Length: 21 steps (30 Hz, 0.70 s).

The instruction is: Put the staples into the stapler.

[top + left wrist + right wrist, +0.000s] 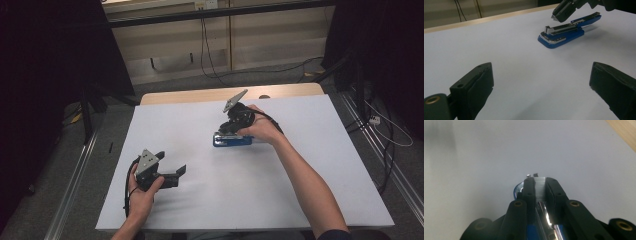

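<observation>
A blue stapler [232,141] lies on the white table top [300,165], right of the middle, with its lid swung open and the chrome magazine [560,28] bare. My right gripper [226,130] points down over the stapler's front end, shut on a silver strip of staples [540,189]. In the right gripper view the strip sits between the two pads just above the stapler's blue body [534,230]. My left gripper [171,163] rests near the table's front left, open, with nothing between its jaws. In the left gripper view, the left gripper [541,82] faces the stapler from a distance.
A wooden strip [200,94] runs along the table's far edge. Beyond it are a grey floor with black cables [210,65] and dark curtains on both sides. Metal rails [372,145] flank the table.
</observation>
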Tool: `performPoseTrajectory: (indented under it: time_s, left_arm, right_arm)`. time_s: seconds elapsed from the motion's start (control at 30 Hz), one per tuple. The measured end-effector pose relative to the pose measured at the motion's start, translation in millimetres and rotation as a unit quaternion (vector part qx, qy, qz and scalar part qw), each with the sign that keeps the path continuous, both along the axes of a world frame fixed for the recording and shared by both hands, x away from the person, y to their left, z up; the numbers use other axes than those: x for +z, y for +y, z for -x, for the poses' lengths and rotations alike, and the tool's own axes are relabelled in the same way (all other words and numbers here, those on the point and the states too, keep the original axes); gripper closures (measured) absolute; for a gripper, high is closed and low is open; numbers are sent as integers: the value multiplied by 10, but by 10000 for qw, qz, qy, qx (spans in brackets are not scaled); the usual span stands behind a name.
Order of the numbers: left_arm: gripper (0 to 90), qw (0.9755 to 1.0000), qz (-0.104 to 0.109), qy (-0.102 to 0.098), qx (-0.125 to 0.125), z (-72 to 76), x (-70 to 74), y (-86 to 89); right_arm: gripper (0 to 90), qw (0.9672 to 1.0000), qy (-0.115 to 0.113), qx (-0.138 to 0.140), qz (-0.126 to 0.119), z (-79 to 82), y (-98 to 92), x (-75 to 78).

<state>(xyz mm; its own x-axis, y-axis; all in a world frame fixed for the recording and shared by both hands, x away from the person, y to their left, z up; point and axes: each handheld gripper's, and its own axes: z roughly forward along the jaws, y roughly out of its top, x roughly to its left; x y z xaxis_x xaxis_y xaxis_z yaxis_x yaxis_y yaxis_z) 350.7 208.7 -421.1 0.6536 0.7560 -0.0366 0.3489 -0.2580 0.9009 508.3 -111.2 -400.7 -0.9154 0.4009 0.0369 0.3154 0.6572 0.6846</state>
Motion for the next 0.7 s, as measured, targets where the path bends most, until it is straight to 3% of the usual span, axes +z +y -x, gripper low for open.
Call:
performPoseTrajectory:
  time_s: [0.47,0.7]
  left_arm:
    - [56,10000,4,-3,1,4,4,3]
    - [56,10000,1,8,-3,3,2,3]
  right_arm:
    - [795,9992,-98,352,168,-15,32,-32]
    - [795,9989,-112,382,250,-67,27,-61]
